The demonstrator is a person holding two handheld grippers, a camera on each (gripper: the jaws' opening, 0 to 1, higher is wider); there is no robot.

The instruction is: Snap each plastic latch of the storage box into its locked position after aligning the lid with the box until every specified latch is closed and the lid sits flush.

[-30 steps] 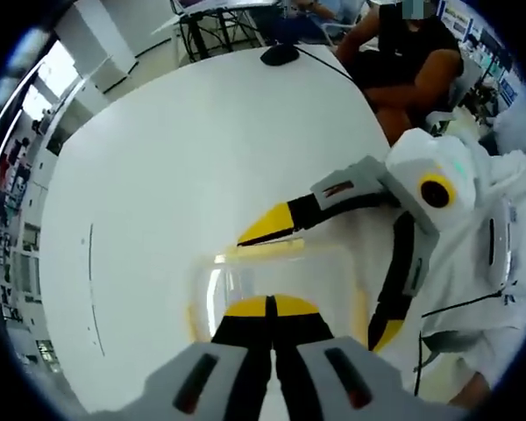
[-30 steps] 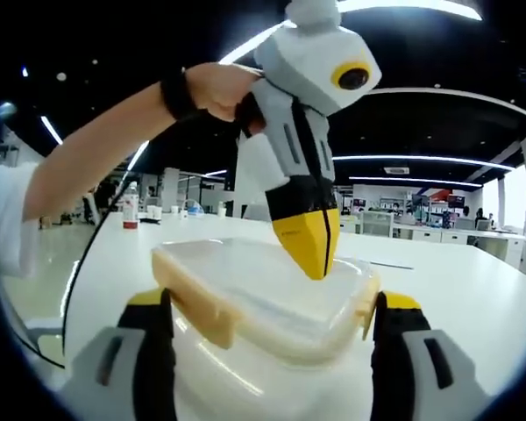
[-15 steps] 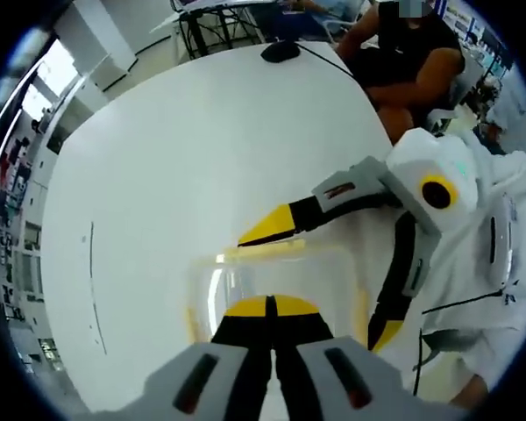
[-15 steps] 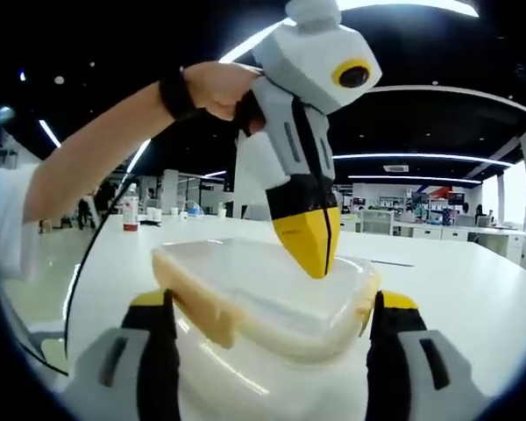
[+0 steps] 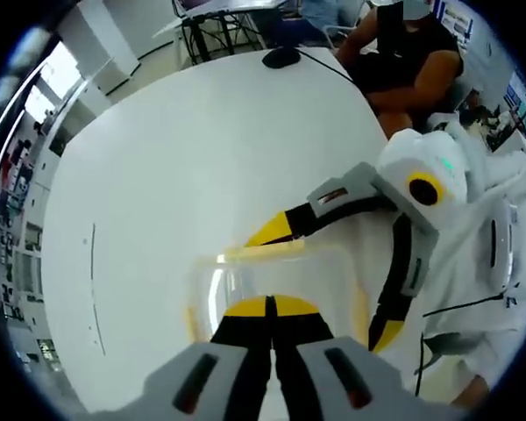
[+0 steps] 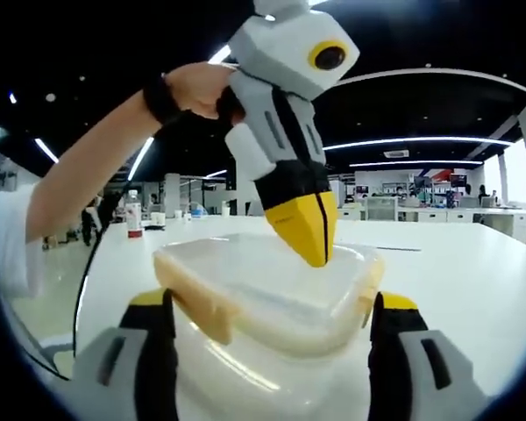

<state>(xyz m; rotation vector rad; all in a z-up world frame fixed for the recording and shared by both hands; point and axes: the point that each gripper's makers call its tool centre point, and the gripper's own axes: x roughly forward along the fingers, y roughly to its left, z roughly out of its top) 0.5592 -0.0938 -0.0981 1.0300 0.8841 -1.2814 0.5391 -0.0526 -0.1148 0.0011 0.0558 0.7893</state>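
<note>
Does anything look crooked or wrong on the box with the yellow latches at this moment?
The lid looks tilted on the storage box, not flush. The left hand-held gripper, jaws closed, presses its top; the right hand-held gripper straddles the box.

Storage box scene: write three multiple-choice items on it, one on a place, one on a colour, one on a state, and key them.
1. Where does the left claw sit?
A. on top of the lid
B. flat on the table away from the box
C. under the box

2. What colour are the latches on the storage box?
A. blue
B. yellow
C. black

3. How do the right claw's jaws stand?
A. shut on a bottle
B. shut together beside the box
C. open, one on each side of the box

Answers: 1 A, the right gripper view shows its closed yellow tip down on the clear lid. 2 B, yellow flaps hang along the lid's edges. 3 C, the right claw has a jaw at either side of the box.
</note>
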